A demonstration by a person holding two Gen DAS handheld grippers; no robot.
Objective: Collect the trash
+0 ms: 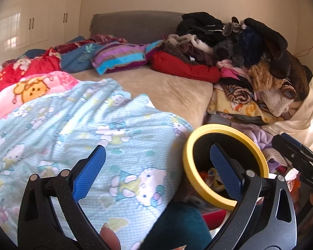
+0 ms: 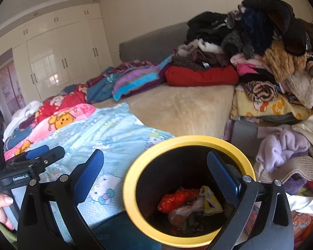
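Observation:
A black bin with a yellow rim [image 2: 189,140] stands at the near corner of the bed. Crumpled wrappers [image 2: 187,204], one red, lie at its bottom. My right gripper [image 2: 156,173] hangs over the bin's left rim with its jaws wide open and nothing between them; its right finger [image 2: 223,173] is above the opening. In the left wrist view the bin [image 1: 223,127] is low on the right with wrappers [image 1: 210,177] showing inside. My left gripper [image 1: 156,166] is open and empty over the pale blue cartoon blanket [image 1: 73,129], to the left of the bin.
A beige sheet [image 1: 173,87] covers the bed, with pillows and folded covers along the grey headboard [image 1: 135,25]. A tall pile of clothes [image 2: 271,41] fills the right side. White wardrobes [image 2: 58,56] stand at the left. A person's hand [image 2: 0,208] holds the left gripper [image 2: 46,153].

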